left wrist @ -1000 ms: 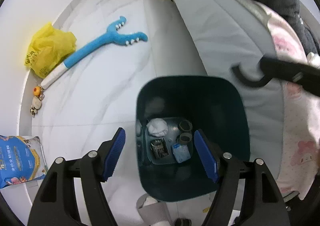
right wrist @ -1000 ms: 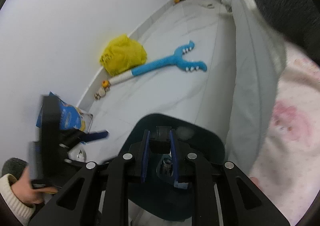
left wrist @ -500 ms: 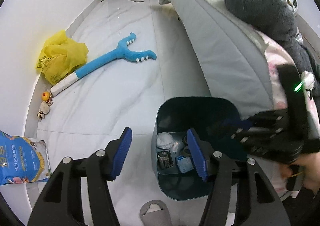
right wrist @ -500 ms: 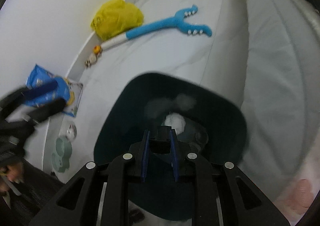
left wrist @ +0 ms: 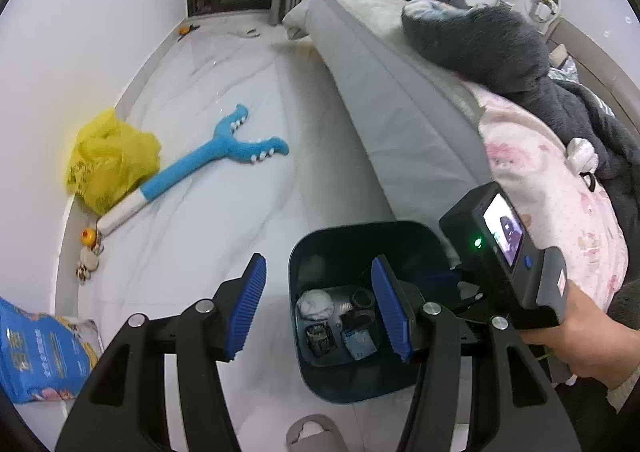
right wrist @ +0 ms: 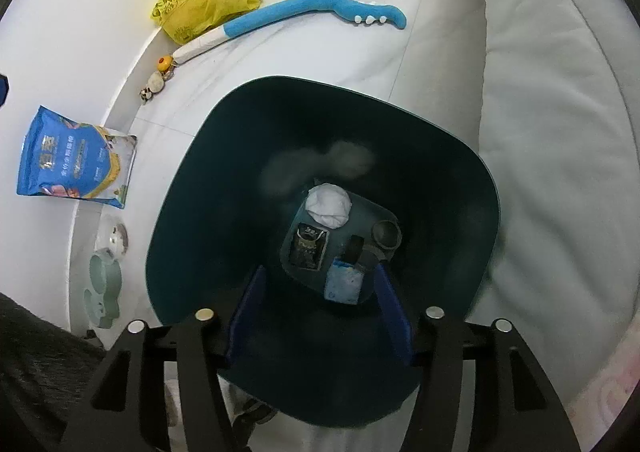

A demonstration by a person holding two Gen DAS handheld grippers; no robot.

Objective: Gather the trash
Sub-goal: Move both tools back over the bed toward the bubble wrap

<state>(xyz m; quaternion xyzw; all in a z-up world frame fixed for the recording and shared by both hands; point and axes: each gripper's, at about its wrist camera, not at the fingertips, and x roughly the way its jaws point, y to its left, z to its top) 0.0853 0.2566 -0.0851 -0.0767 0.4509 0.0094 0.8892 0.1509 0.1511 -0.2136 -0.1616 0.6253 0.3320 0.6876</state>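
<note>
Right tool: the right tool (right wrist: 318,318) hangs over the mouth of the dark teal plastic bin (right wrist: 192,212), blue pads spread apart, holding nothing.
Left tool: the left tool (left wrist: 320,308) is spread wide and empty, above the bin's near rim (left wrist: 360,392).
Trash: a white crumpled paper ball (right wrist: 329,205), a dark wrapper (right wrist: 308,246) and a blue packet (right wrist: 344,280) lie on the bin's bottom.
Floor: a yellow plastic bag (left wrist: 110,160) and a blue plush forked toy (left wrist: 224,152) lie near the wall.
</note>
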